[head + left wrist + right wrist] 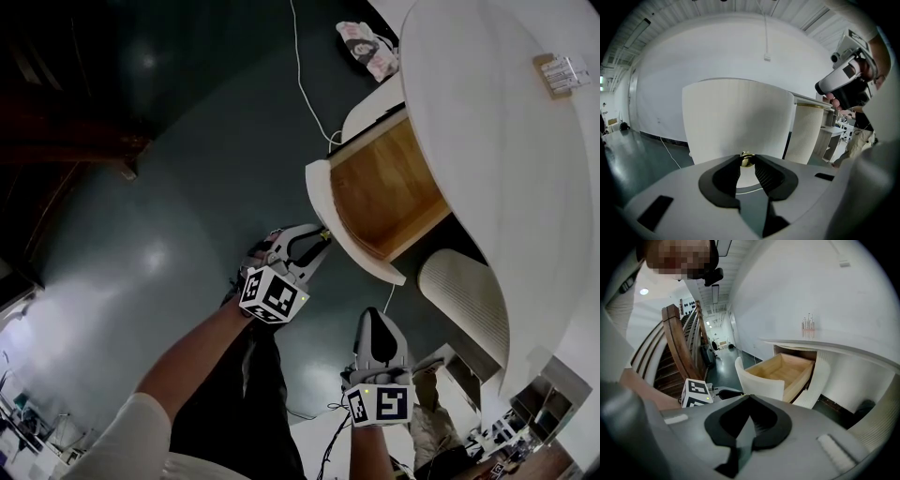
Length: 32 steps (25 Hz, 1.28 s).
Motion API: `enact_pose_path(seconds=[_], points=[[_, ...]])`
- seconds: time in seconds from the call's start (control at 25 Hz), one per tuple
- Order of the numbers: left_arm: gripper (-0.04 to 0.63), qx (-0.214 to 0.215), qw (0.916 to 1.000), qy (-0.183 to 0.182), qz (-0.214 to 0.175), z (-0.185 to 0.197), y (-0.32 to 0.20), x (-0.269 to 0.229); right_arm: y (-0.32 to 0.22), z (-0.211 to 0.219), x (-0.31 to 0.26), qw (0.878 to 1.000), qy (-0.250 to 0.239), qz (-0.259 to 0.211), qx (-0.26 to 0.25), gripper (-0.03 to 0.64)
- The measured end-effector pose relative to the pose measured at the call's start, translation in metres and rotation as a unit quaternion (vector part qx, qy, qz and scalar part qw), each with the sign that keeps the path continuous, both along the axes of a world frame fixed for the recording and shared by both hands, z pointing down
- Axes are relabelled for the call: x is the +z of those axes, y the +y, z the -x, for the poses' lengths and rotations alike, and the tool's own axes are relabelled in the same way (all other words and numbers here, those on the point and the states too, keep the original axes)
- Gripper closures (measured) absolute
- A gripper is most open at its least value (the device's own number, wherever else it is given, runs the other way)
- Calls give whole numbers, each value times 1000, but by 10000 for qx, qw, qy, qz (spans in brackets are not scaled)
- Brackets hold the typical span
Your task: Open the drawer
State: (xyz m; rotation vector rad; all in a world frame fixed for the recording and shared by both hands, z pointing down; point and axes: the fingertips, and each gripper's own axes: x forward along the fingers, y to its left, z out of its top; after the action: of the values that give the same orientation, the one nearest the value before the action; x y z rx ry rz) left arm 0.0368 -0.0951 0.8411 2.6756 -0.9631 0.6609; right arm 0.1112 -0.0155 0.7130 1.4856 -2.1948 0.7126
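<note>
The drawer [384, 187] stands well out of the white cabinet [506, 141]. Its long axis runs from the cabinet straight toward the left gripper [322, 236], and its open top faces up. Inside it is a plain box of light wood with flat walls. Its front is a white panel, finely ribbed and bowed outward, wider than the box behind it.

1 small round brass knob [746, 160] sits low on that panel, directly at the left gripper's tips. The 2 black ribbed jaws are narrowed onto it and pinch it from both sides.

The right gripper [749, 398] has its jaws closed together on nothing. The drawer lies ahead of it and slightly to its right, apart from it, above the dark glossy floor [187, 187].
</note>
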Motion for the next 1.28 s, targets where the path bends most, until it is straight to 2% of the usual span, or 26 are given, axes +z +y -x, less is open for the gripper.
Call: enact_pose_path(seconds=[0.52,0.76,1.0,1.28], points=[[488,-160,9998,-122,77,9,4,0,15,6,-8,10000,15,-30,6,606],[449,-334,9992,-76,190,10,3,-10,20,2,-27,9999,29,-123,30,606],[439,-433,9990,-20,105,13,5,-48,30,-8,-54,9997,19,-236,96,606],[439,-562,9984,73,-22,15,12,-115,41,-19,-100,9992,36,-392,71,606]])
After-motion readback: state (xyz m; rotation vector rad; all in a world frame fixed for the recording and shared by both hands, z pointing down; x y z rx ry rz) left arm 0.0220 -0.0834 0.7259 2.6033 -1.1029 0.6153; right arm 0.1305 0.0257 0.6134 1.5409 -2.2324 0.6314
